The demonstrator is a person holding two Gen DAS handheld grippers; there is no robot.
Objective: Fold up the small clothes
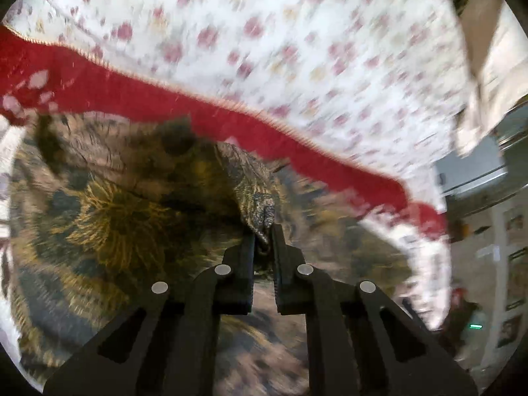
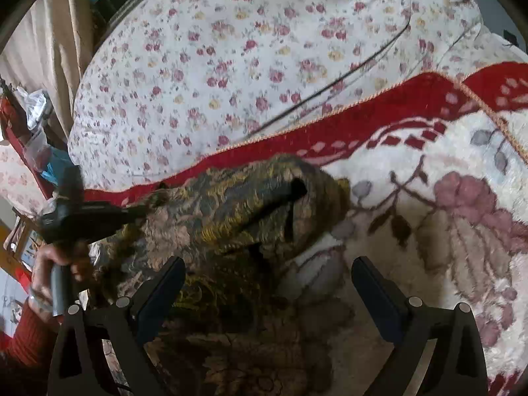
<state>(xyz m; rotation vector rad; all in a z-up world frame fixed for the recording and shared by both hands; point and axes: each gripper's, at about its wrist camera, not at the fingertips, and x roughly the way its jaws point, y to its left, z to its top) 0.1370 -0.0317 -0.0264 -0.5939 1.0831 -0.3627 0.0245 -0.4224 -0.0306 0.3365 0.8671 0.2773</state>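
**Desk:** Cloth first: where does it sit in the frame?

**Photographer:** Brown-and-gold patterned garment (image 1: 125, 217), lower left and centre of the left wrist view, lying on a plush blanket (image 2: 445, 217) with a red border and pink flower motifs. Behind that, filling the upper part of both views, a white bedsheet (image 2: 231, 66) with small red and yellow roses.

**Desk:** And the left gripper (image 1: 263, 231)?

**Photographer:** Its fingers are pinched together on a bunched fold of the garment, at centre frame. The cloth rises in a peak to the tips. That picture is smeared by motion.

**Desk:** The right one?

**Photographer:** The right gripper (image 2: 267, 280) has its fingers spread wide at the bottom of its own view, nothing between them but the garment and blanket lying beneath. At the left edge of that view a hand (image 2: 56, 264) in a red knit sleeve (image 2: 23, 340) holds the handle of the left gripper, whose tip meets the garment's edge.

**Desk:** Anything else?

**Photographer:** A thin dark cord (image 2: 346, 79) runs diagonally across the sheet, upper right.
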